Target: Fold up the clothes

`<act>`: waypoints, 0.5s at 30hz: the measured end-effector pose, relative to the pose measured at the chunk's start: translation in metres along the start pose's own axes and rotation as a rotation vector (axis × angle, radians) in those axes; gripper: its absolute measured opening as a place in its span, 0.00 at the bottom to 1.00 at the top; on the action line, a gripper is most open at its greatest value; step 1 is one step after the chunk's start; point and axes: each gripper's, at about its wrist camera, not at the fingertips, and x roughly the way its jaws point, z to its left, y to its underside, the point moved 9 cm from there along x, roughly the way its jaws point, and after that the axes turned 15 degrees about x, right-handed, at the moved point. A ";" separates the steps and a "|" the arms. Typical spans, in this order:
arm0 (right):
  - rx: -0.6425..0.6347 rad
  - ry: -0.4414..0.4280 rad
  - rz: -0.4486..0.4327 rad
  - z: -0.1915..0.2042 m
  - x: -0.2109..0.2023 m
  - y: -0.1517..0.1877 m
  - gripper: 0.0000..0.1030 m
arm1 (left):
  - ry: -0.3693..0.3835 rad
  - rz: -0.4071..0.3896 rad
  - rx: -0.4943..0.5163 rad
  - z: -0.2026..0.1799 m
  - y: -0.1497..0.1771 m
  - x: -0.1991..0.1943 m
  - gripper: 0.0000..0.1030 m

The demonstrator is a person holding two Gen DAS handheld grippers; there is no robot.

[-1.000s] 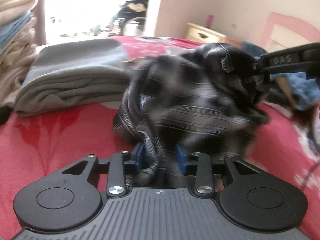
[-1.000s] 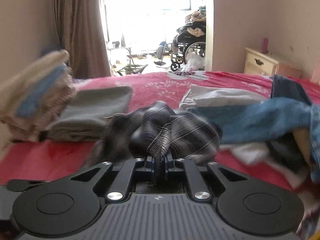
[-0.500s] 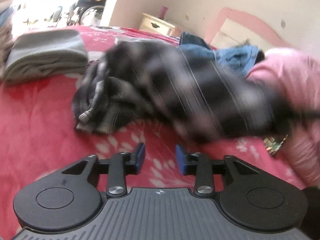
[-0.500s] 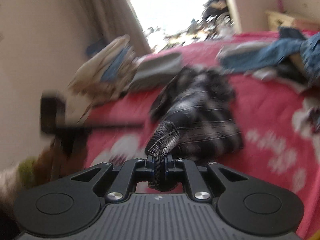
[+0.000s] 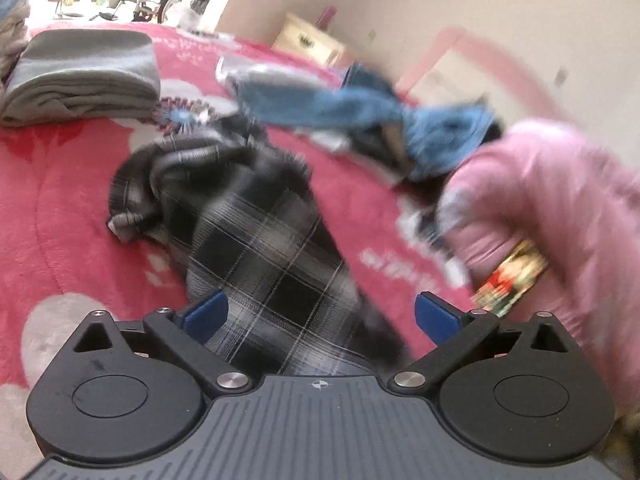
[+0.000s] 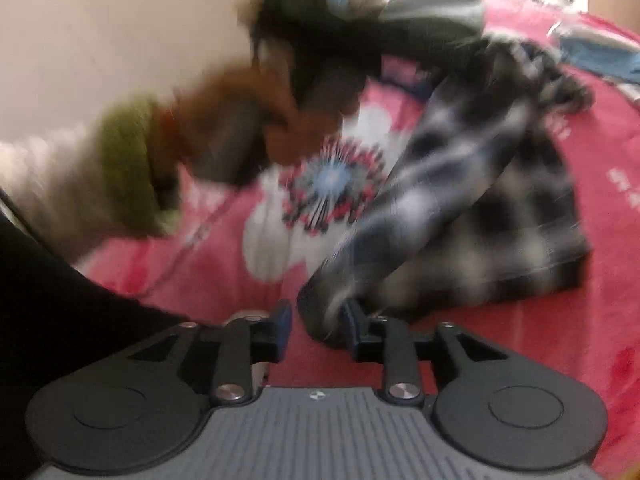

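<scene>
A black-and-white plaid garment (image 5: 256, 232) lies stretched over the red flowered blanket (image 5: 60, 208), bunched at its far end. My left gripper (image 5: 320, 316) hovers over its near end with the jaws opening wide; the cloth runs under the gap, and neither blue pad (image 5: 204, 314) presses it. The right wrist view is blurred. There the same plaid garment (image 6: 480, 184) tapers to a rolled end. That end sits between the opening jaws of my right gripper (image 6: 317, 320), against the right pad (image 6: 352, 318), with a gap on the left side.
A folded grey garment (image 5: 80, 76) sits at the far left of the bed. Blue jeans and other loose clothes (image 5: 360, 108) are heaped at the back. A pink sleeve (image 5: 560, 220) fills the right. A blurred hand with a green cuff (image 6: 132, 160) is at the left.
The left gripper let go of the plaid garment and spread wide. The right gripper dragged one end of it across the bed, then its jaws parted. The garment now lies stretched out.
</scene>
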 end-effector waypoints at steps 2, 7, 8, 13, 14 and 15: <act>0.048 0.023 -0.088 -0.023 -0.022 -0.023 0.57 | -0.063 0.044 0.040 0.002 0.004 0.019 0.93; 0.299 0.121 -0.262 -0.105 -0.042 -0.090 0.66 | -0.142 0.131 0.022 0.020 0.023 0.038 0.55; 0.363 0.120 -0.286 -0.121 -0.041 -0.103 0.66 | -0.136 0.127 -0.007 0.025 0.027 0.036 0.48; 0.724 0.030 -0.323 -0.197 0.004 -0.156 0.66 | -0.163 0.110 -0.074 0.045 0.040 0.014 0.18; 0.779 0.022 -0.334 -0.209 0.016 -0.168 0.66 | -0.176 0.116 -0.083 0.050 0.043 0.009 0.17; 0.825 0.020 -0.346 -0.221 0.028 -0.181 0.66 | -0.191 0.130 -0.091 0.055 0.046 0.006 0.17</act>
